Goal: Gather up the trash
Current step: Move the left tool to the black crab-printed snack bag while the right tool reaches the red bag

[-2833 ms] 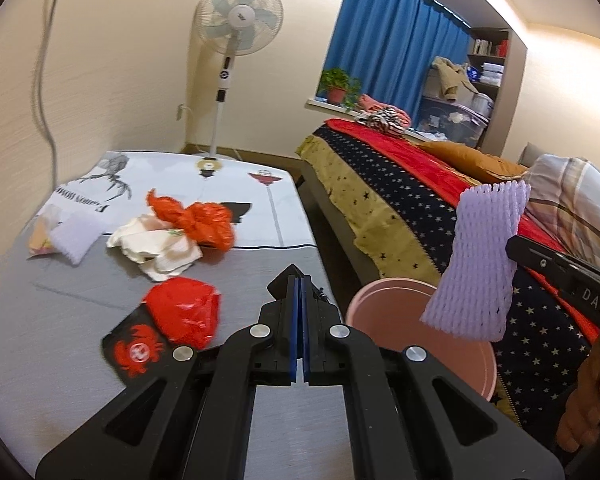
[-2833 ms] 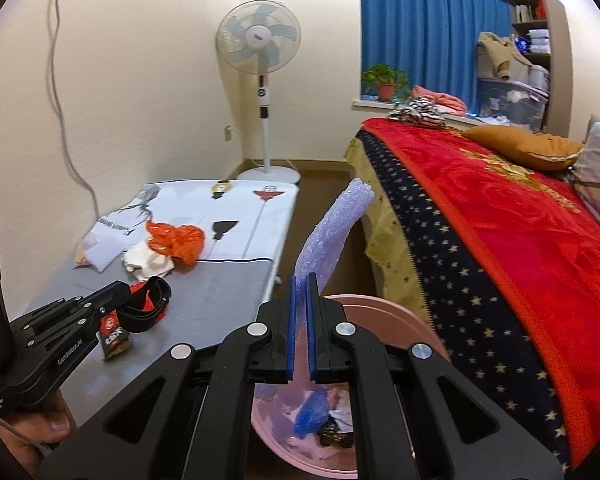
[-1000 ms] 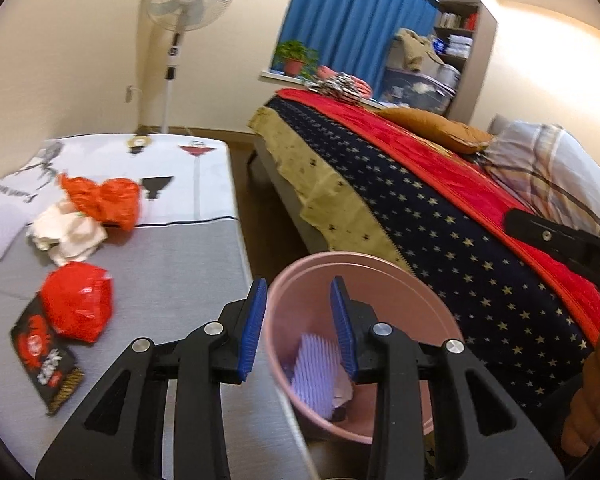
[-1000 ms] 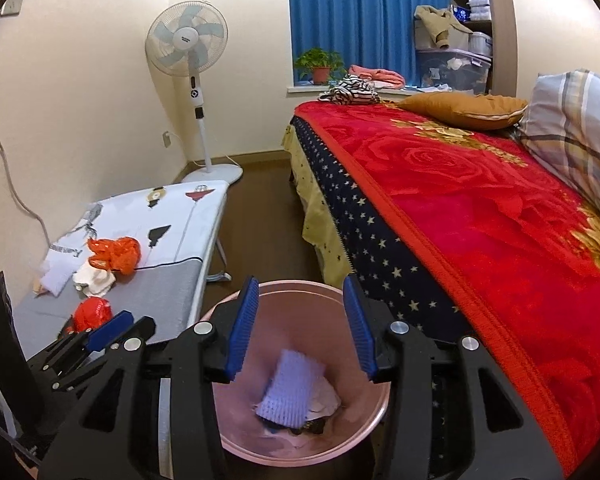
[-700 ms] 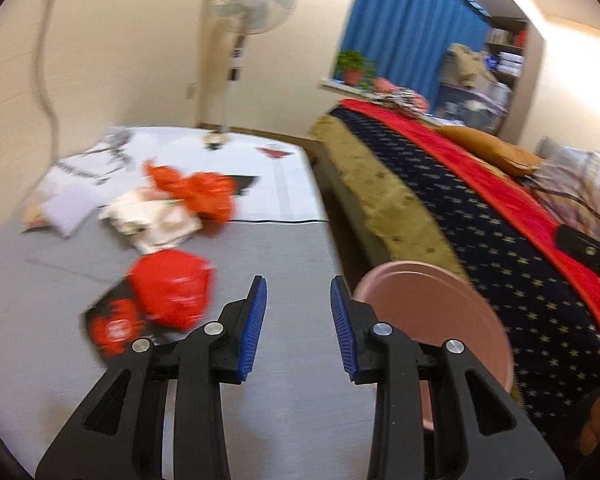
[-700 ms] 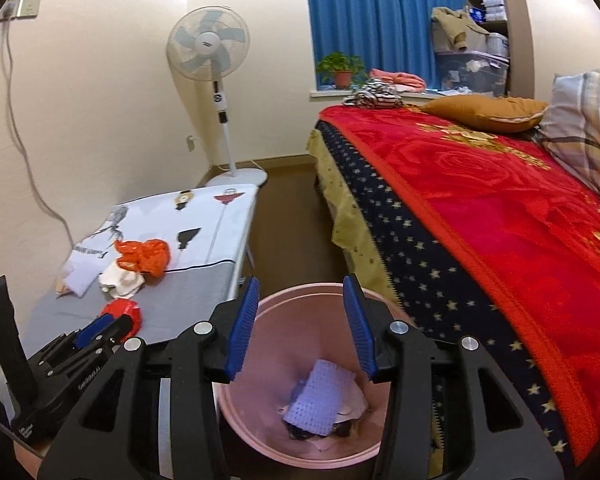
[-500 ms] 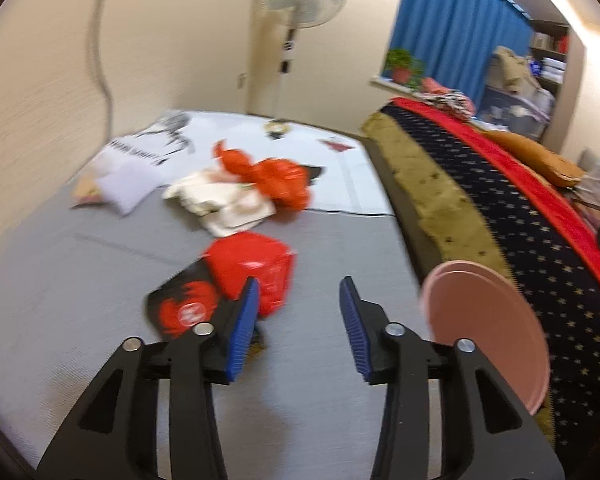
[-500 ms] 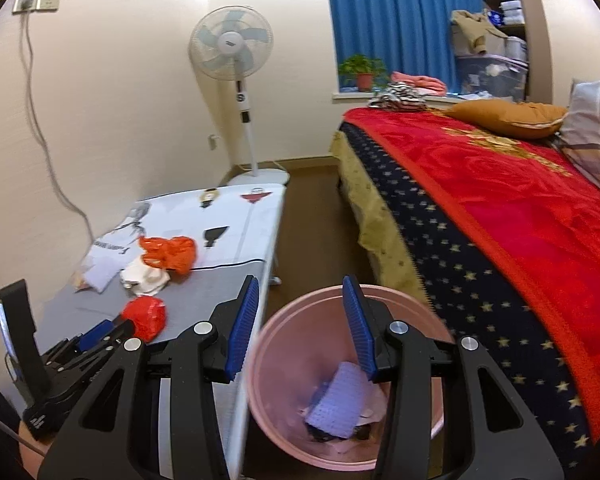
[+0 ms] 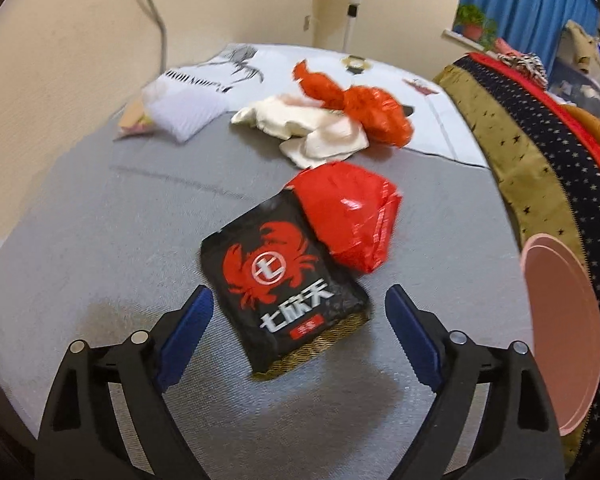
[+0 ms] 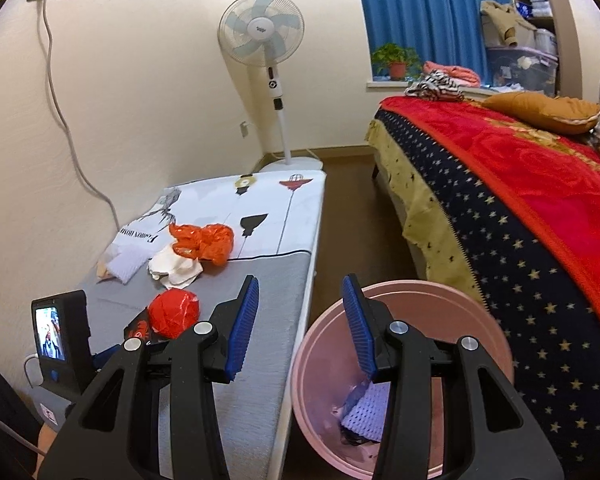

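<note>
A black snack packet (image 9: 284, 288) with a red crab print lies flat on the grey table (image 9: 100, 240). My left gripper (image 9: 298, 296) points down over it, jaws opening wide, pads on either side of the packet's near end without touching it. A crumpled red wrapper (image 9: 348, 220) rests against the packet's far end. Beyond lie white paper (image 9: 304, 132), an orange plastic bag (image 9: 356, 108) and a pale foam net (image 9: 184, 112). My right gripper (image 10: 301, 280) stands open and empty between the table edge and the pink bin (image 10: 400, 292), which holds a purple foam net (image 10: 366, 412).
The bin's rim (image 9: 560, 320) shows right of the table in the left wrist view. A bed (image 10: 500, 168) with a red and starred cover runs along the right. A standing fan (image 10: 262, 40) is by the far wall, and a cable (image 10: 60, 100) hangs from a socket.
My left gripper swung left from over the bin to the table, tipped down over the black packet, and its jaws widened. My right gripper let the purple foam net drop into the bin and drifted left.
</note>
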Demonstrator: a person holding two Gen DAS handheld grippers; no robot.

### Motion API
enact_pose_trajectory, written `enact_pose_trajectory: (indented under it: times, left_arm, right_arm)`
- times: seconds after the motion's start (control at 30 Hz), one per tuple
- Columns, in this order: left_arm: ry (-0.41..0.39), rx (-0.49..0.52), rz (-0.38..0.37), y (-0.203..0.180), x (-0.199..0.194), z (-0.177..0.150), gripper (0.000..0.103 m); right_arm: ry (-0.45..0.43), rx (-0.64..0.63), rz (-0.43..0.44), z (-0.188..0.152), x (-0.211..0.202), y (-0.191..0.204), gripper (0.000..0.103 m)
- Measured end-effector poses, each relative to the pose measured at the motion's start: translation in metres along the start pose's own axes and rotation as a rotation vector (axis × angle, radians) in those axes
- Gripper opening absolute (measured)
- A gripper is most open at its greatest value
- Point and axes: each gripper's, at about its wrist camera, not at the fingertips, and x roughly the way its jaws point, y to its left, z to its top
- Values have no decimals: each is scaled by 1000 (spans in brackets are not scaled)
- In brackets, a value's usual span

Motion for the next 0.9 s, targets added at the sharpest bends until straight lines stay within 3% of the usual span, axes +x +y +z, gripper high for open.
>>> enact_pose_trajectory:
  times: [0.1, 0.23, 0.57, 0.9]
  left_arm:
    - [13, -20, 13, 8, 2, -1, 84]
    - [7, -35, 7, 19, 1, -1, 67]
    - [-43, -100, -10, 55, -6, 7, 58]
    - [-67, -140, -13, 71, -6, 14, 54]
  right_arm:
    - [11, 2, 28, 0, 9, 4, 44]
    - [34, 0, 68, -2, 24, 14, 44]
    - [126, -16, 200, -14, 79, 64, 44]
    - [222, 2, 259, -32, 130, 91, 44]
